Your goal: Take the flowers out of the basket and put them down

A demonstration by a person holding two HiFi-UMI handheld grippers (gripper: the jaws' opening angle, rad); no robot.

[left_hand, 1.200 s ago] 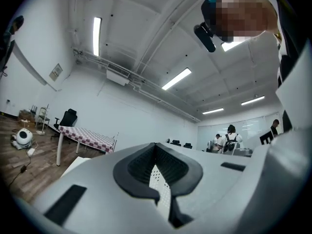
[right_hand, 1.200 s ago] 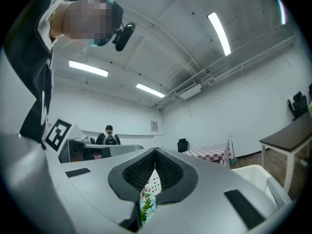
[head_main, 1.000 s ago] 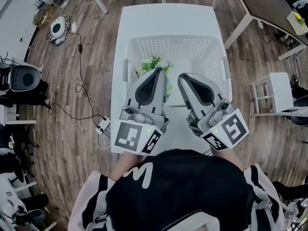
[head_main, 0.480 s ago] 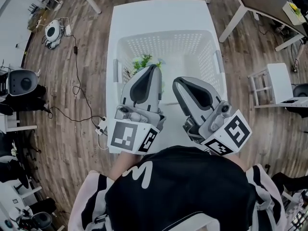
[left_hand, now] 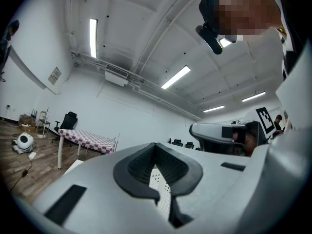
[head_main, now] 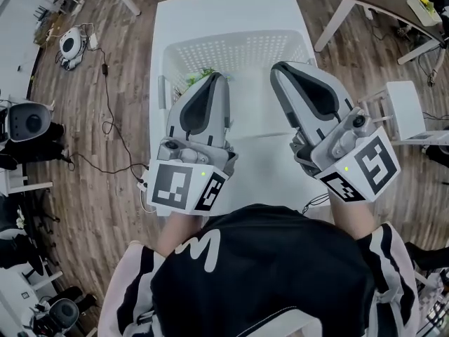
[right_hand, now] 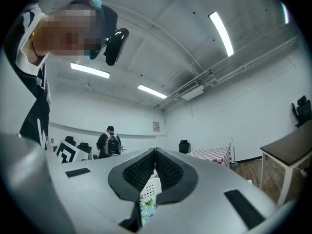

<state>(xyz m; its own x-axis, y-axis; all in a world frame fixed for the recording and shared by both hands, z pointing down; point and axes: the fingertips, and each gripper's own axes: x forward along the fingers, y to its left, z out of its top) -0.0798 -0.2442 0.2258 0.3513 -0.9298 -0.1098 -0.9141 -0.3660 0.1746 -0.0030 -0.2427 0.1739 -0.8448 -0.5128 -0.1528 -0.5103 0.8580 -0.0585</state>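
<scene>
Jaws of the left gripper [left_hand: 156, 146] and the right gripper [right_hand: 156, 151] are closed together, empty, over the near part of the white perforated basket [head_main: 238, 48]; the flowers [head_main: 199, 77] lie inside at its left; basket on white table [head_main: 224, 9]

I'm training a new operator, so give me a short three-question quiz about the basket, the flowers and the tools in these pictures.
1. True or false: the flowers lie inside the basket.
2. What is between the jaws of the right tool? A) nothing B) a flower stem C) the basket's rim
3. Fill in: the basket stands on a white ____.

Key: 1 true. 2 A: its jaws are together and empty. 3 table.
</scene>
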